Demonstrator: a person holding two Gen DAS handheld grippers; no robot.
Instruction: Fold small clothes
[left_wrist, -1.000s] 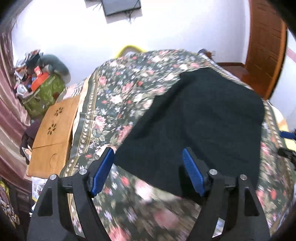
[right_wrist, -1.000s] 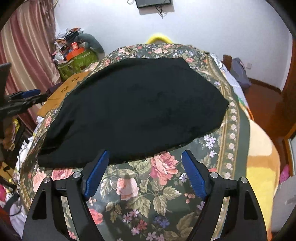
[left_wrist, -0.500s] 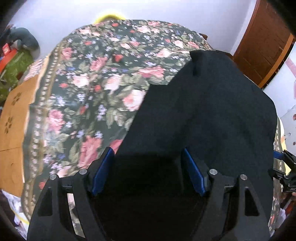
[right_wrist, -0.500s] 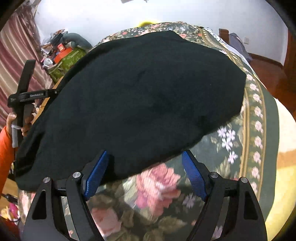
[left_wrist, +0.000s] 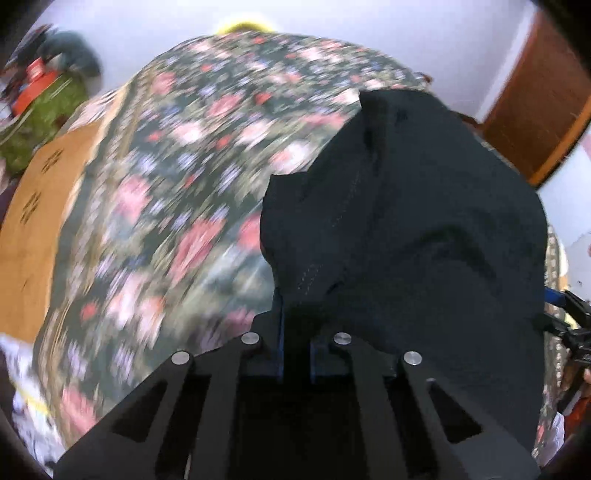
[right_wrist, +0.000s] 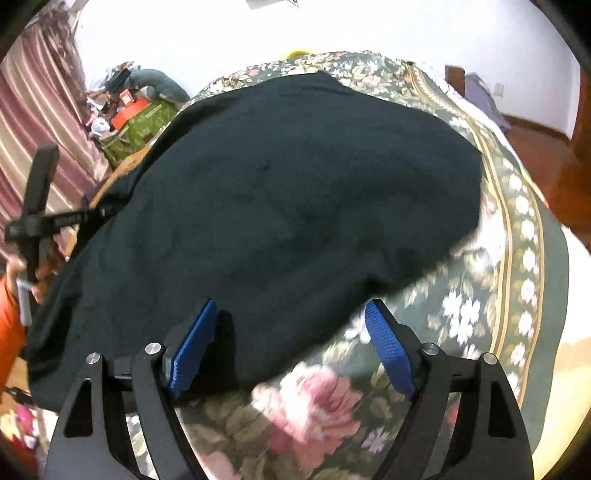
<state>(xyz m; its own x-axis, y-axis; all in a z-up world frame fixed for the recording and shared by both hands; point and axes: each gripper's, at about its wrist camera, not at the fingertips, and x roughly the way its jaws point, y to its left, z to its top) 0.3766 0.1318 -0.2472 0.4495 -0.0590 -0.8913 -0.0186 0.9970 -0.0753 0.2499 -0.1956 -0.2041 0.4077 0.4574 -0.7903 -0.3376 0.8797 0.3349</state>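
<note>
Gripping the near-left edge of the black garment, the left tongs are closing, their blue pads drawn nearly together with a bunch of dark cloth caught between them. The fabric puckers into a small peak just beyond the pads, which suggests the grip has taken. The garment itself lies spread across the flowered bedspread, covering most of the bed's right half in the left wrist view and reaching toward the far end.

The right tongs stand wide apart, holding nothing. Their left pad sits over the near hem of the garment while the right pad hangs over bare bedspread, so the hem edge runs between the two pads without either pressing on it. At the far left of that view a hand with an orange sleeve carries the other tool beside the cloth's left edge.

The step in hand looks like taking hold of the near edge at two points to start a fold. What the next move calls for, most likely, is for the right tongs to settle onto the hem and pinch it, matching the left. Both would then lift together and carry the edge toward the far side, keeping the cloth taut so it folds flat.
</note>
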